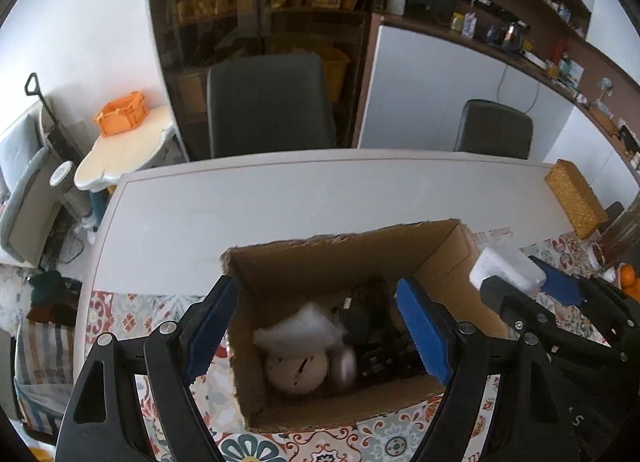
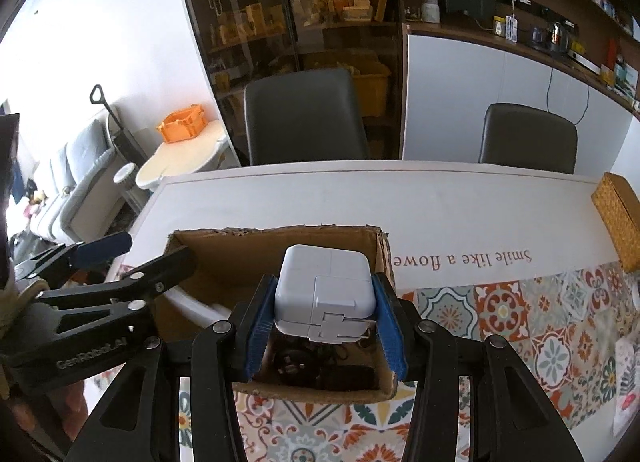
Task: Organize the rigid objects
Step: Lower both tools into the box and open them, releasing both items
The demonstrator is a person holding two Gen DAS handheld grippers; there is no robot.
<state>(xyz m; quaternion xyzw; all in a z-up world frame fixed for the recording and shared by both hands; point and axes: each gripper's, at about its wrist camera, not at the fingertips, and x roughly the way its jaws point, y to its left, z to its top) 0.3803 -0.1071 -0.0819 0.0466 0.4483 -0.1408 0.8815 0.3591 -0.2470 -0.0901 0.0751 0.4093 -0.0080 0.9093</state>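
Note:
An open cardboard box (image 1: pixel 340 258) (image 2: pixel 224 258) stands on the white table. Inside lie a round beige object (image 1: pixel 296 376), a white piece (image 1: pixel 300 328) and dark gadgets (image 1: pixel 376 338). My left gripper (image 1: pixel 316 330) is open and empty, hovering over the box; it shows in the right wrist view (image 2: pixel 132 250) at the box's left side. My right gripper (image 2: pixel 326 322) is shut on a white power adapter (image 2: pixel 324 294) and holds it above the box; the adapter shows in the left wrist view (image 1: pixel 504 268) at the box's right.
A patterned tile mat (image 2: pixel 520 314) covers the near table. A woven yellow box (image 2: pixel 618 218) sits at the right edge. Two dark chairs (image 2: pixel 304 118) stand behind the table. An orange crate (image 2: pixel 182 124) sits on a side table at left.

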